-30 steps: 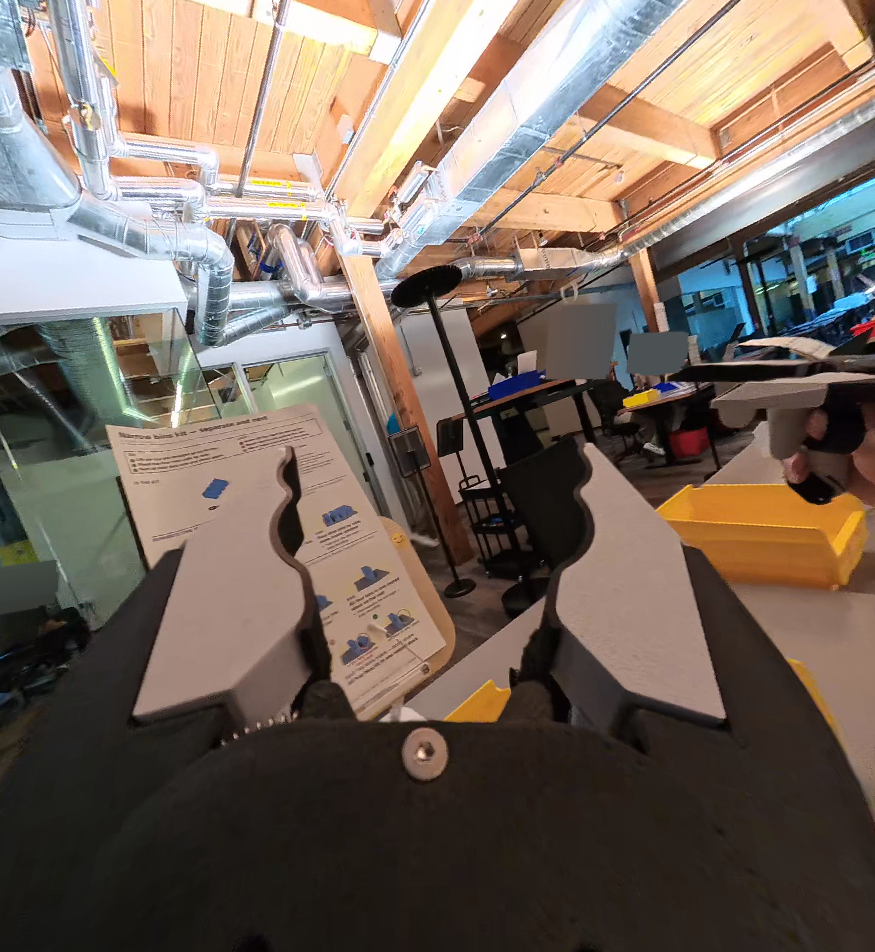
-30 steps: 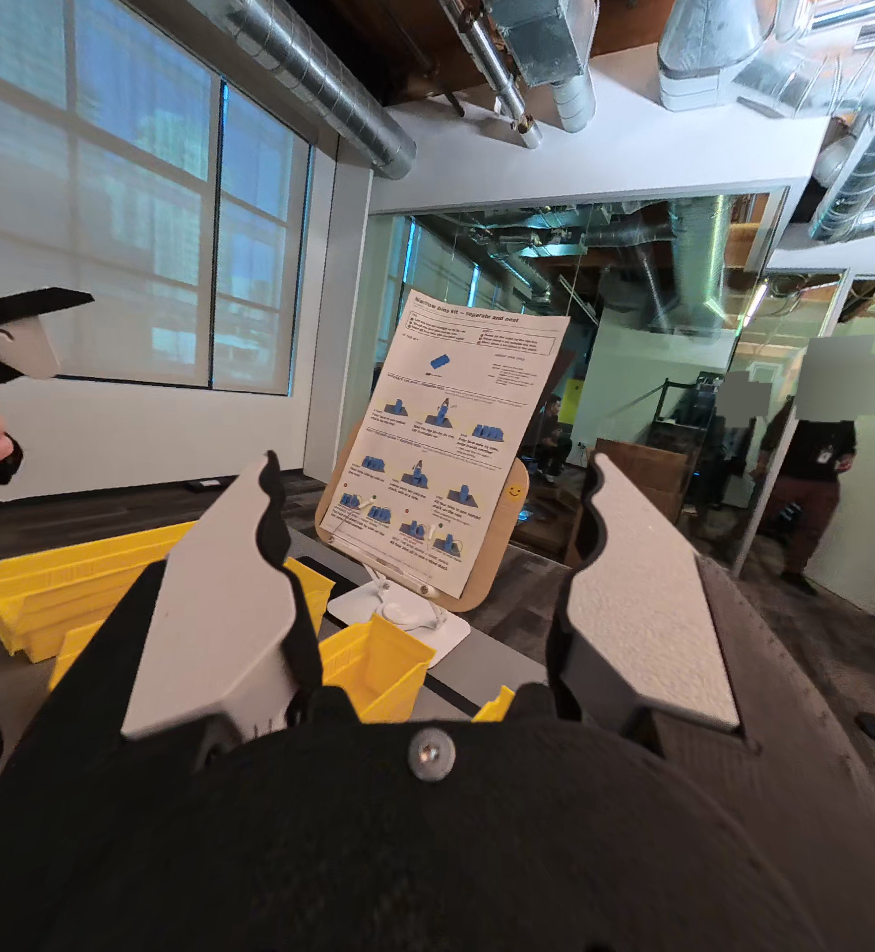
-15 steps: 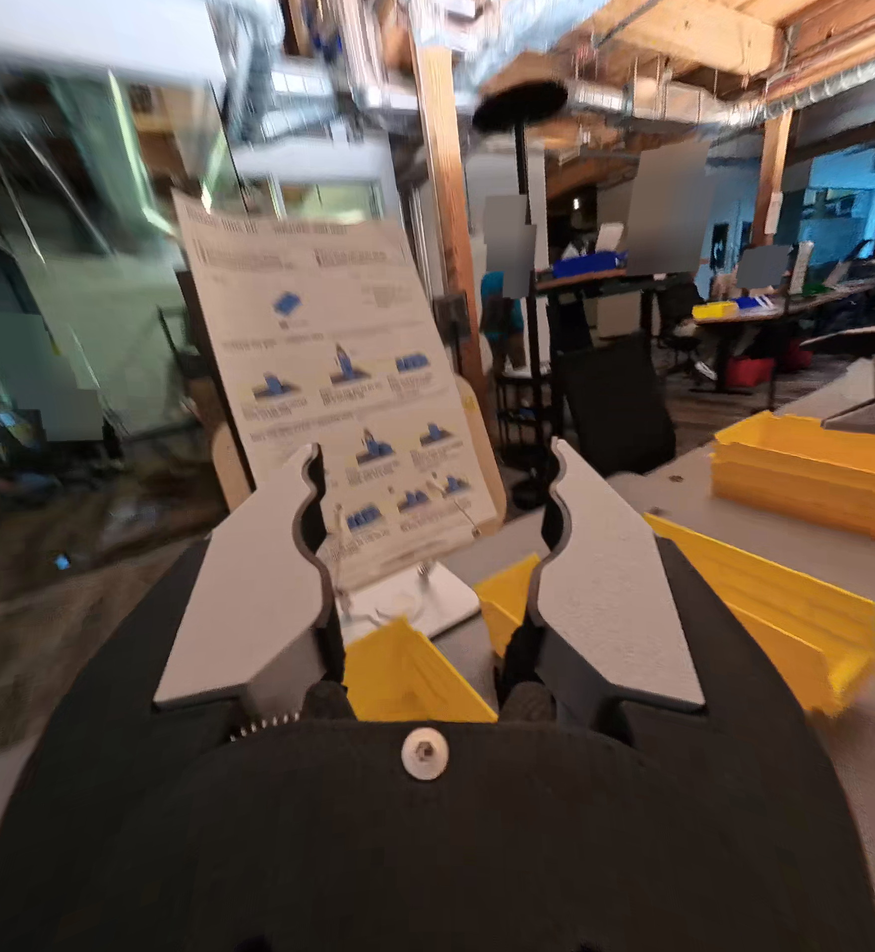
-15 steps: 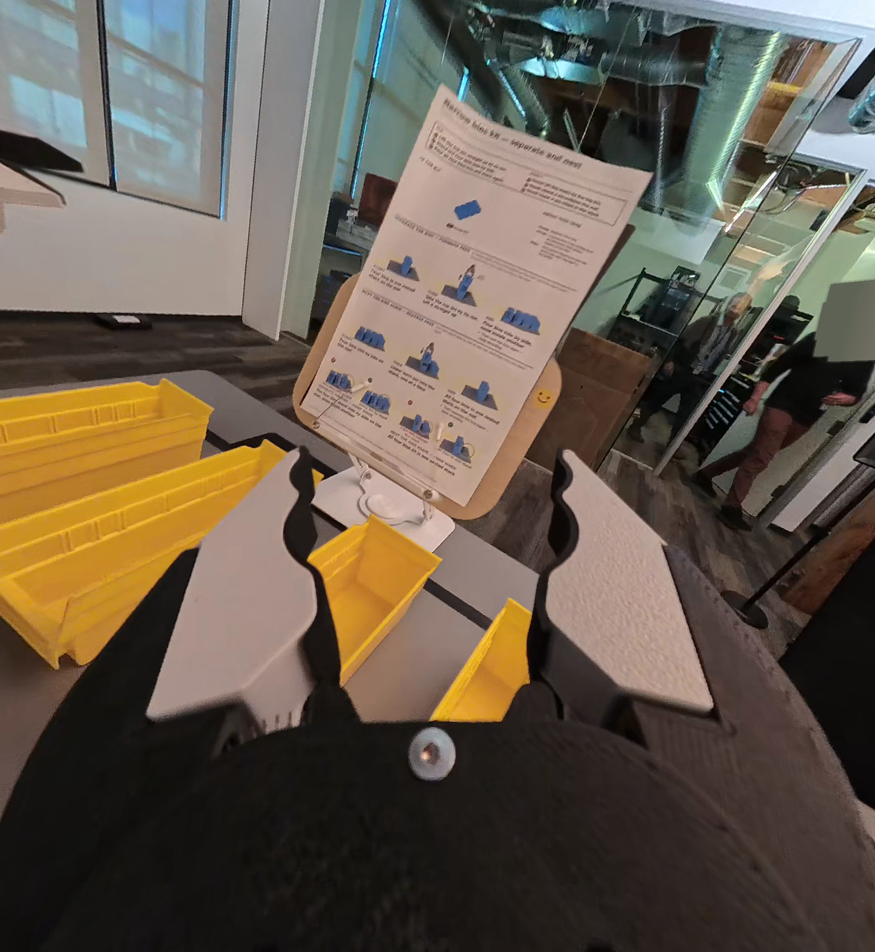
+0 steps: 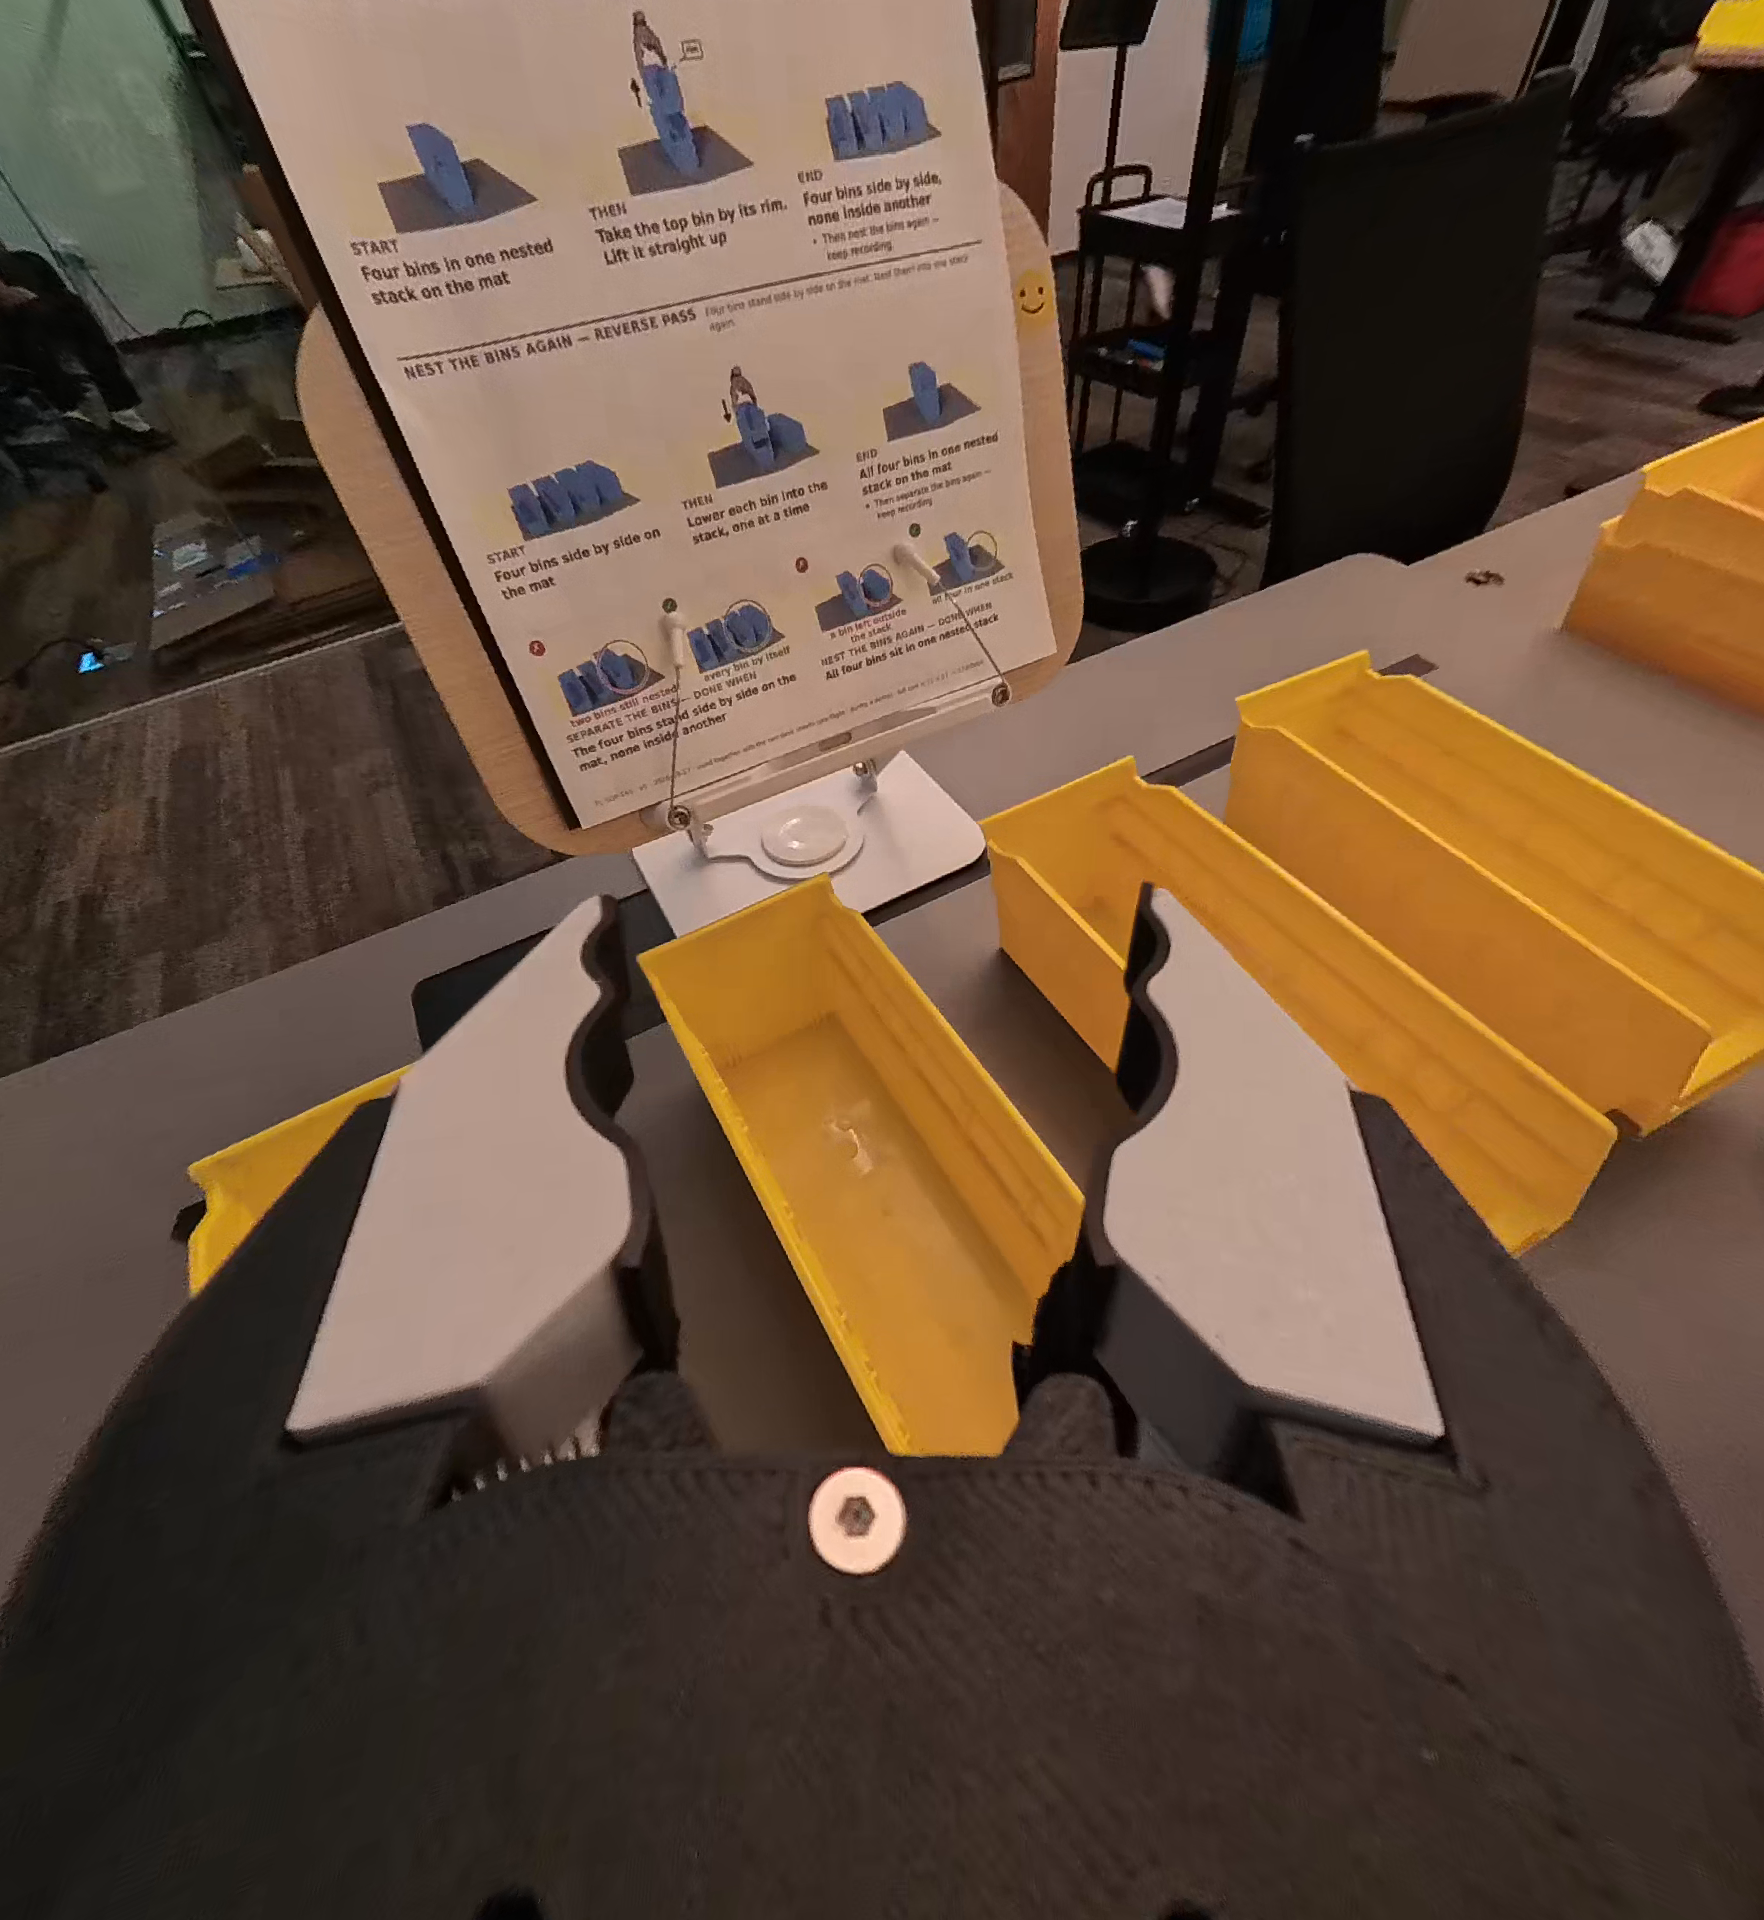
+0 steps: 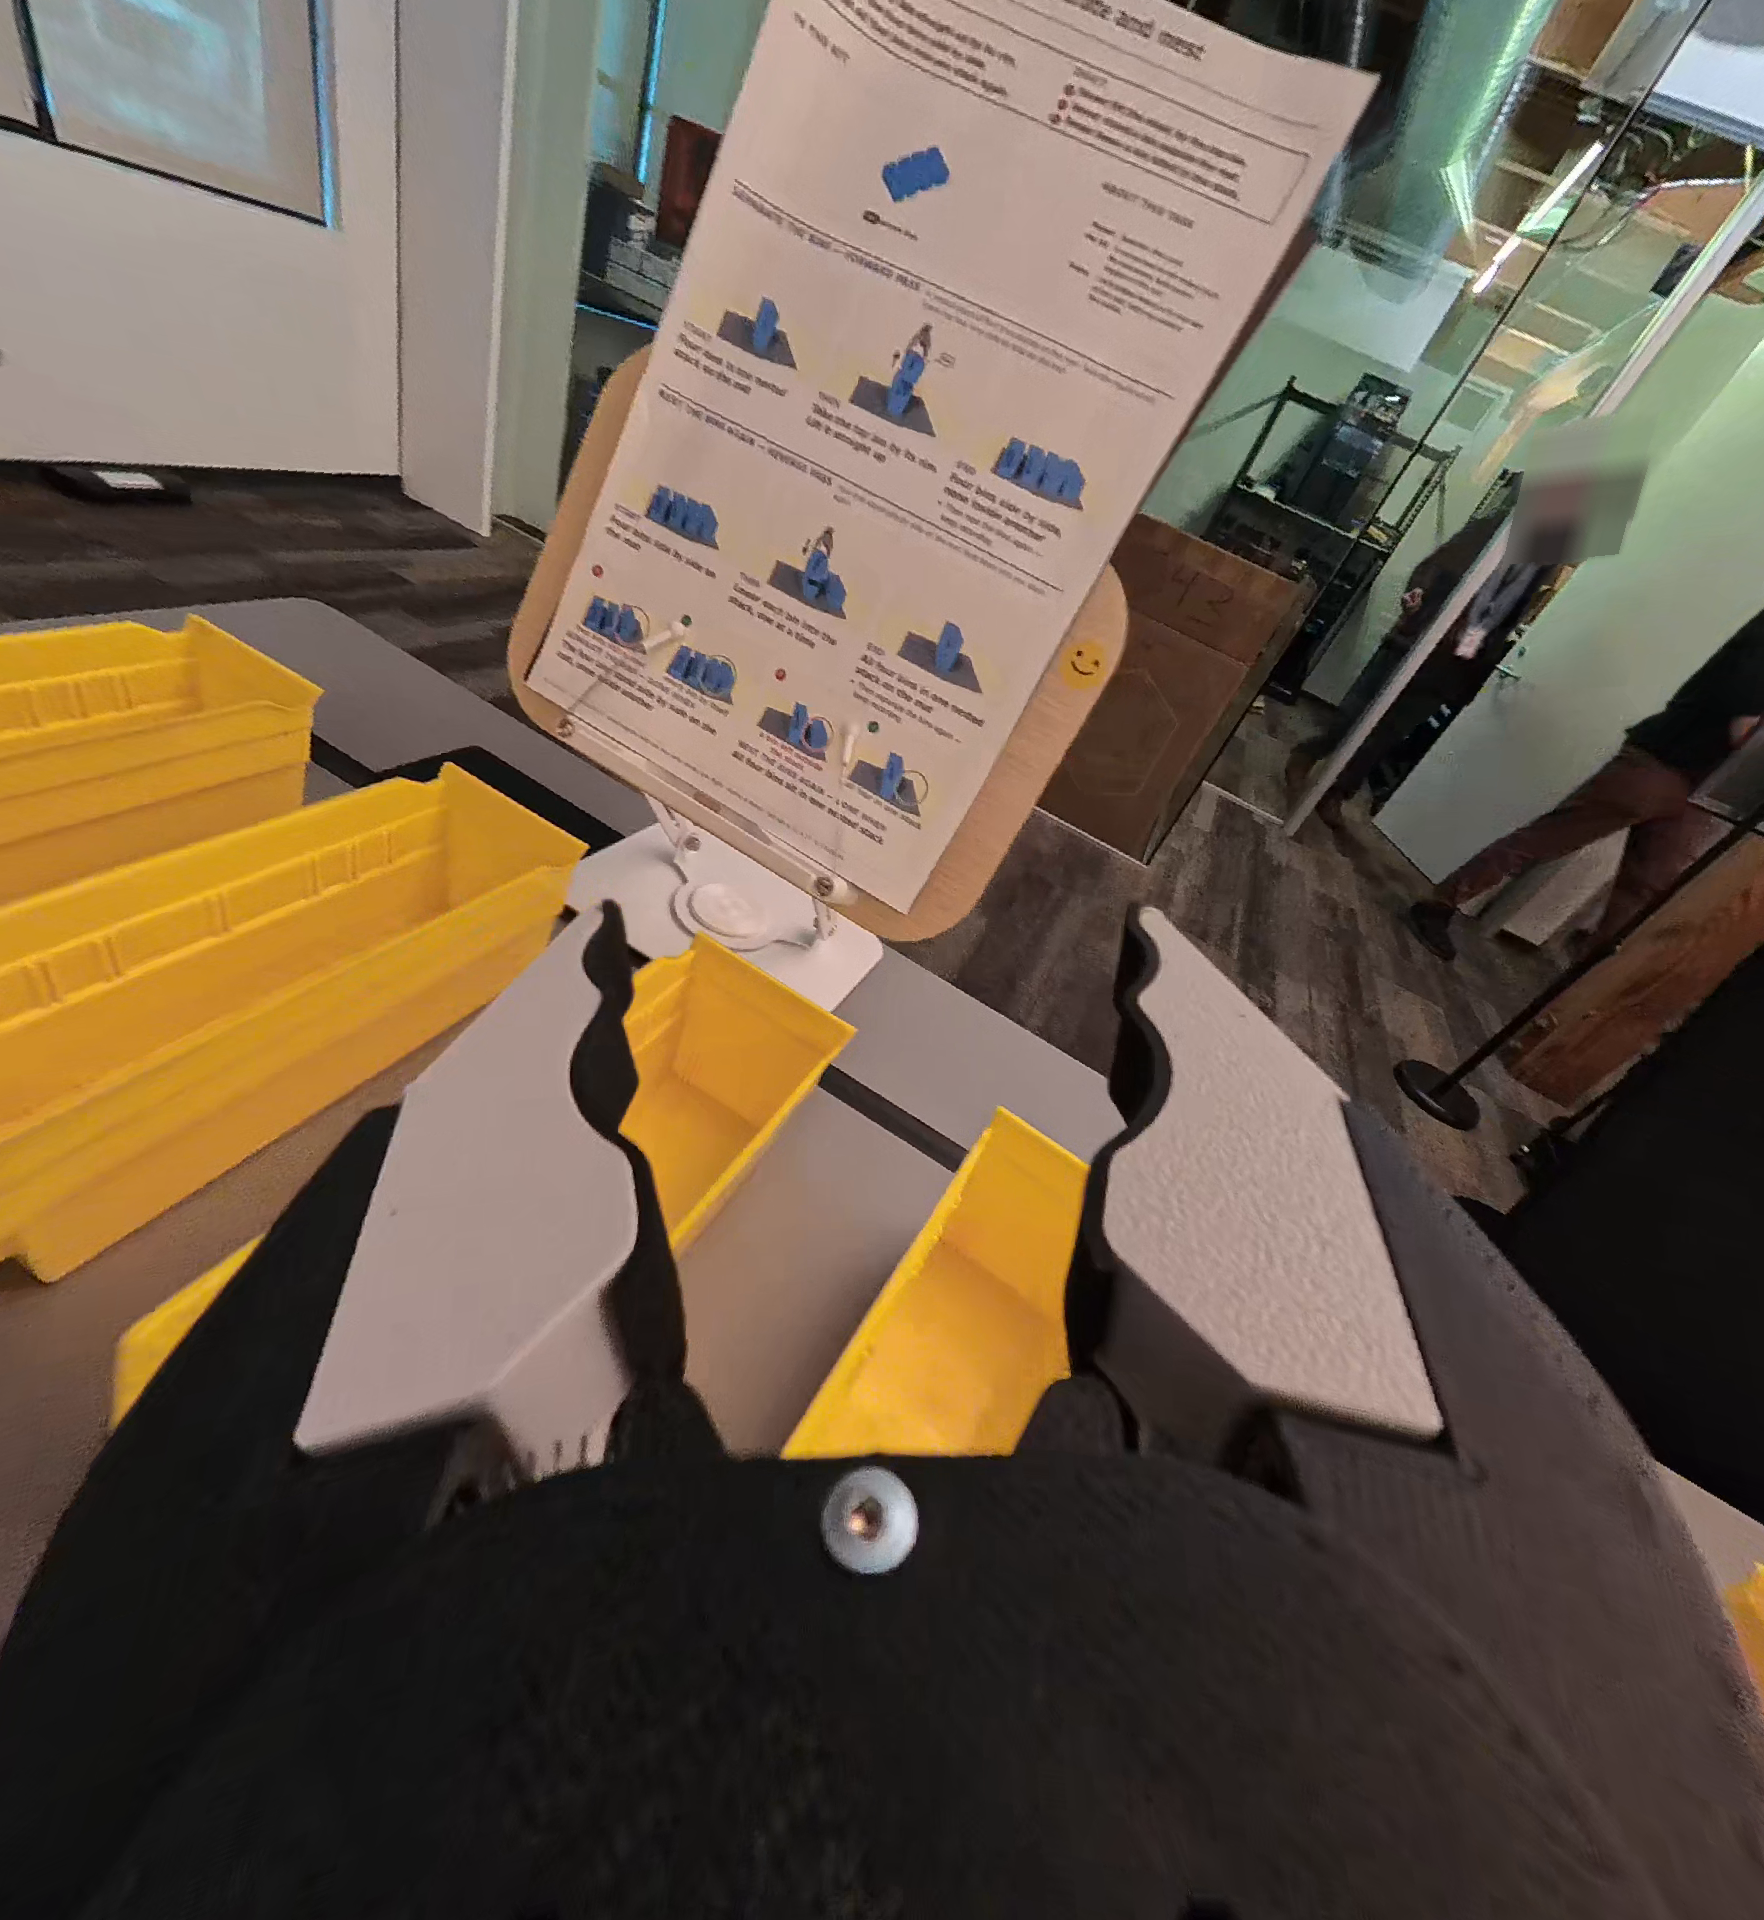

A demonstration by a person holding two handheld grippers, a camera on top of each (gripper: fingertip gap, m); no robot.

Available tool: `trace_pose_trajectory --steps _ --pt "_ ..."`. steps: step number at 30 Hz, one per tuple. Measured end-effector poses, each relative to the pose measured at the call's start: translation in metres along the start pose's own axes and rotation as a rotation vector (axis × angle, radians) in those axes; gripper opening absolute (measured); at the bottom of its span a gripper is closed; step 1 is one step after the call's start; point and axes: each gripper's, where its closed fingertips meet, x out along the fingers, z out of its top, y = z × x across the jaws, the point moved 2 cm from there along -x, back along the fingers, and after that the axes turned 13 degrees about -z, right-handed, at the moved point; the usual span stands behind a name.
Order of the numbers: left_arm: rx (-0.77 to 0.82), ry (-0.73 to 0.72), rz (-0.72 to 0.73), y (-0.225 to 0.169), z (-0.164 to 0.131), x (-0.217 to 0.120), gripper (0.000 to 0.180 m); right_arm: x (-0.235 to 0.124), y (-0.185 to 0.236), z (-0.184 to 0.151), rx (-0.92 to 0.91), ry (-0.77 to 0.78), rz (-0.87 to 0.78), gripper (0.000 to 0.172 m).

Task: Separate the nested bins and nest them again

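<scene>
Lowered left hand-held gripper (image 5: 873,914) (open) over bin (image 5: 857,1132)

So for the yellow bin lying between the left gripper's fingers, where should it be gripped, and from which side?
Probably from above, the open left gripper pinching one long side wall at the rim of the yellow bin: it sits upright, open-topped, its thin walls exposed and clear of its neighbours.

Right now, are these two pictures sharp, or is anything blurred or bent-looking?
Left wrist view: mostly sharp, the instruction sheet crisp; straight table edge bows, a wide-angle effect. Right wrist view: softer, the sheet smeared, yellow bins slightly blurred; one mosaic patch at right.
</scene>
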Motion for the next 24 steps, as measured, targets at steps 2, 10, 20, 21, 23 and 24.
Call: trace_pose_trajectory --steps 2,10,20,21,23,24 --pt "0.024 0.018 0.019 -0.002 0.0 0.0 0.098 0.0 -0.01 -0.004 0.005 0.012 -0.014 0.094" --pt "-0.018 0.044 0.187 0.029 -0.011 -0.021 0.104 -0.009 -0.037 -0.008 0.104 0.028 0.028 0.096" --pt "-0.009 0.06 0.318 0.028 -0.03 -0.034 0.115 -0.022 -0.069 -0.013 0.209 0.043 0.09 0.097" --pt "0.033 0.066 0.339 0.03 -0.034 -0.033 0.116 -0.025 -0.073 -0.013 0.227 0.039 0.101 0.098" --pt "0.08 0.098 0.409 0.044 -0.046 -0.038 0.117 -0.031 -0.08 -0.01 0.266 0.017 0.126 0.098" --pt "0.079 0.094 0.429 0.05 -0.05 -0.042 0.117 -0.035 -0.085 -0.008 0.287 0.002 0.132 0.098"
